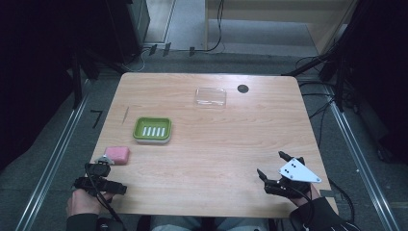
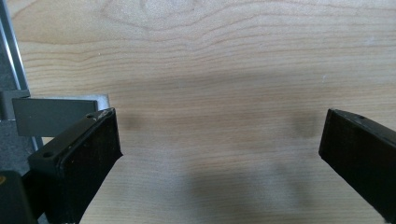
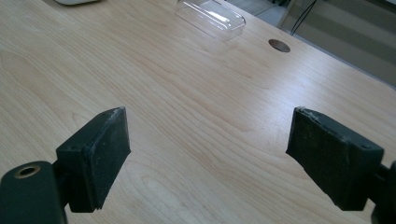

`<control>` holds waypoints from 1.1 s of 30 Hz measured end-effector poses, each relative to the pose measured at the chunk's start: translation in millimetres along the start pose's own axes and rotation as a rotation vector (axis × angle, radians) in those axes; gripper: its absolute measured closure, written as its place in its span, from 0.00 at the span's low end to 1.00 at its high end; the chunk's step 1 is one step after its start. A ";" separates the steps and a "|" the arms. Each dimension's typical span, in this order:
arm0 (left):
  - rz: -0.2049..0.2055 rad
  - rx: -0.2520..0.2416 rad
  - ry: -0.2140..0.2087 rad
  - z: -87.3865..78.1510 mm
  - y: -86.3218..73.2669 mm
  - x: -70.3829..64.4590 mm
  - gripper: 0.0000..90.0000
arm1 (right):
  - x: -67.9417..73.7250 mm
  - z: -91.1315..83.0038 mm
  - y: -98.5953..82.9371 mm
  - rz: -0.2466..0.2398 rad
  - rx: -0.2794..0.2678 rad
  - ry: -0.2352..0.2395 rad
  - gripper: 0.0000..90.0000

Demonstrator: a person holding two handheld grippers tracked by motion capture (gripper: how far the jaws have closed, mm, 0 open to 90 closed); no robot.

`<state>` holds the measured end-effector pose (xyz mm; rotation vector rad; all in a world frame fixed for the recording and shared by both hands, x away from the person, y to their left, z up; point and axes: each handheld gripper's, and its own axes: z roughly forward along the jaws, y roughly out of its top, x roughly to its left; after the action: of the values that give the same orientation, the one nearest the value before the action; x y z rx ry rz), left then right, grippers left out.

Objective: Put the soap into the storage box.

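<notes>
A green soap dish (image 1: 152, 130) with a white slotted insert sits left of the table's centre. A pink soap bar (image 1: 117, 155) lies nearer the front left, just beyond my left gripper (image 1: 103, 175). A clear plastic lid (image 1: 210, 96) rests toward the far side and is seen again as the clear lid (image 3: 211, 17) ahead of my right gripper (image 3: 208, 140). Both grippers hover over bare wood with jaws spread wide and nothing between them: the left gripper (image 2: 219, 140) at the front left corner, the right gripper (image 1: 272, 164) at the front right.
A dark round grommet (image 1: 243, 88) is set in the wooden table (image 1: 216, 144) beside the lid. A small grey metal plate (image 2: 60, 114) lies at the table's left edge by my left jaw. Metal rails and cables run along the floor around the table.
</notes>
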<state>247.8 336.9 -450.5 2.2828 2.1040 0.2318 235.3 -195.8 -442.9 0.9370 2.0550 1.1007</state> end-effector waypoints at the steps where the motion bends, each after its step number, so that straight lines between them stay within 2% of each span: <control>1: 0.001 -0.002 0.001 0.3 0.2 -0.1 0.00 | 0.2 0.3 -0.1 0.000 0.001 -0.001 0.15; 16: 0.027 -0.014 -0.008 0.1 5.8 -5.0 0.00 | -0.9 1.1 -0.5 -0.004 0.002 0.004 0.15; 22: 0.047 -0.053 -0.004 -2.7 9.4 -8.7 0.00 | -0.6 -0.1 -1.1 0.002 0.004 0.001 0.15; 25: 0.051 -0.058 -0.008 -3.3 10.7 -7.6 0.00 | 0.4 -0.8 -0.7 -0.006 0.008 0.002 0.15; 29: 0.042 -0.066 -0.013 -3.0 13.7 -6.5 0.00 | 0.4 -2.0 -1.1 -0.006 0.007 -0.004 0.15; 33: 0.002 -0.084 -0.022 -3.7 18.5 -0.3 0.00 | 0.3 -1.8 -1.3 -0.004 0.008 -0.005 0.15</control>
<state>265.6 334.6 -444.6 2.2302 2.0413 0.2878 233.4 -196.9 -443.3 0.9387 2.0582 1.0880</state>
